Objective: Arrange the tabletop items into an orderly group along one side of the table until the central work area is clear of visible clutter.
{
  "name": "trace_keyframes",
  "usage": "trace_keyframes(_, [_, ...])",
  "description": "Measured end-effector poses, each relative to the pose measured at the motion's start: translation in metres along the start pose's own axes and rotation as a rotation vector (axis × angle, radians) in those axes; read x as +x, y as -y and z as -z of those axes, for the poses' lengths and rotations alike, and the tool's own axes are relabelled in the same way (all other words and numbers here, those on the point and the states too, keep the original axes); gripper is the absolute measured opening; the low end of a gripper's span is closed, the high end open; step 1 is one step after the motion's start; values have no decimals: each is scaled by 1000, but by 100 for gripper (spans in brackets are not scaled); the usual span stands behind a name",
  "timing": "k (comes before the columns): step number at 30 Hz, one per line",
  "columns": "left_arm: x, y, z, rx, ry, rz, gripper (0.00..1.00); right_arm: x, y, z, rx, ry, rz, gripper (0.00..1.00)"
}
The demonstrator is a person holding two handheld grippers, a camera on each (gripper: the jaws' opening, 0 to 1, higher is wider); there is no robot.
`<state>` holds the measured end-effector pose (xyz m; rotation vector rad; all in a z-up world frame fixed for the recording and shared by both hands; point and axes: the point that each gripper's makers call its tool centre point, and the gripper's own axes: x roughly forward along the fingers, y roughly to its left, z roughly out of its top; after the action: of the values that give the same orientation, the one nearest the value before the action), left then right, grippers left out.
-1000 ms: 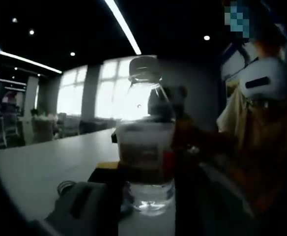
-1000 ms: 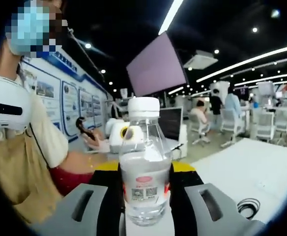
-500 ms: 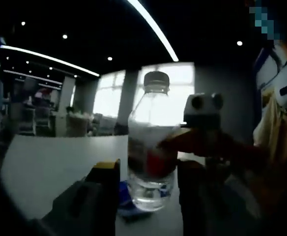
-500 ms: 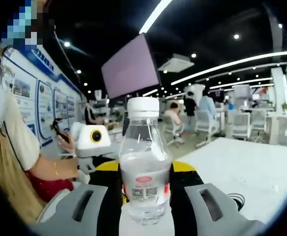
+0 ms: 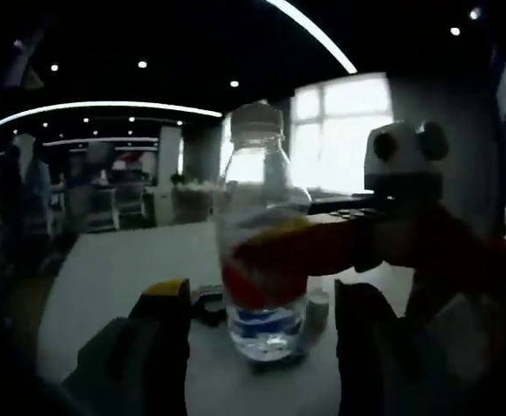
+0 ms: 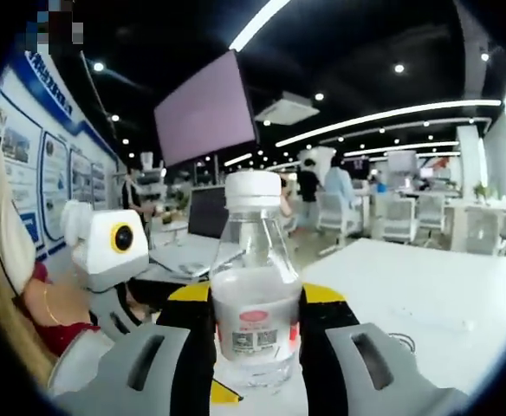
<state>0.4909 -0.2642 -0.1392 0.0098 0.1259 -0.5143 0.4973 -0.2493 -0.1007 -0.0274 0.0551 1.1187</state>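
Note:
A clear water bottle (image 6: 256, 303) with a white cap and a red-and-white label stands upright between my right gripper's (image 6: 257, 334) yellow-tipped jaws, which are shut on its lower body. In the left gripper view the same bottle (image 5: 262, 217) is dim against the windows, its base on or just above the white table (image 5: 123, 277). There the right gripper (image 5: 270, 260) comes in from the right and clasps the bottle's middle. My left gripper (image 5: 262, 299) is open, with one jaw on each side of the bottle and short of it. The left gripper (image 6: 106, 251) also appears at the left of the right gripper view.
A small dark object (image 5: 206, 303) and a small pale item (image 5: 319, 308) lie on the table beside the bottle. A dark cable coil (image 6: 402, 343) rests on the white tabletop (image 6: 435, 295). A person's sleeve (image 6: 10, 286) is close on the left. Desks, chairs and people fill the room behind.
Both views have swung round. The left gripper has shifted around the bottle and backed off slightly. The bottle stays clamped in the right gripper throughout.

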Motion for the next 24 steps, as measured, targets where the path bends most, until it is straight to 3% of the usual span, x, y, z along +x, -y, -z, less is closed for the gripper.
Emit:
trace_keyframes(3, [2, -3, 3, -3, -30, -87, 58, 3, 0, -2, -1, 9, 4, 36])
trace_keyframes(4, [5, 0, 2, 1, -32, -74, 56, 3, 0, -2, 1, 12, 4, 36])
trace_keyframes(7, [5, -5, 3, -65, -36, -137, 50, 6, -2, -3, 1, 19, 5, 36])
trace_keyframes(10, [5, -7, 5, -29, -47, -180, 49, 8, -4, -3, -2, 20, 3, 36])
trace_keyframes(13, [2, -17, 4, -21, -38, -229, 39, 7, -4, -5, 9, 18, -3, 36])
trace_keyframes(14, [3, -16, 0, -18, -12, -221, 39, 7, -3, -5, 24, 18, 3, 36])
trace_keyframes(17, [1, -15, -2, 9, -5, -237, 38, 6, -4, -8, 30, 24, -5, 36])
trace_keyframes(24, [-3, -16, 0, 29, -15, -264, 37, 7, -7, -5, 68, -6, -40, 38])
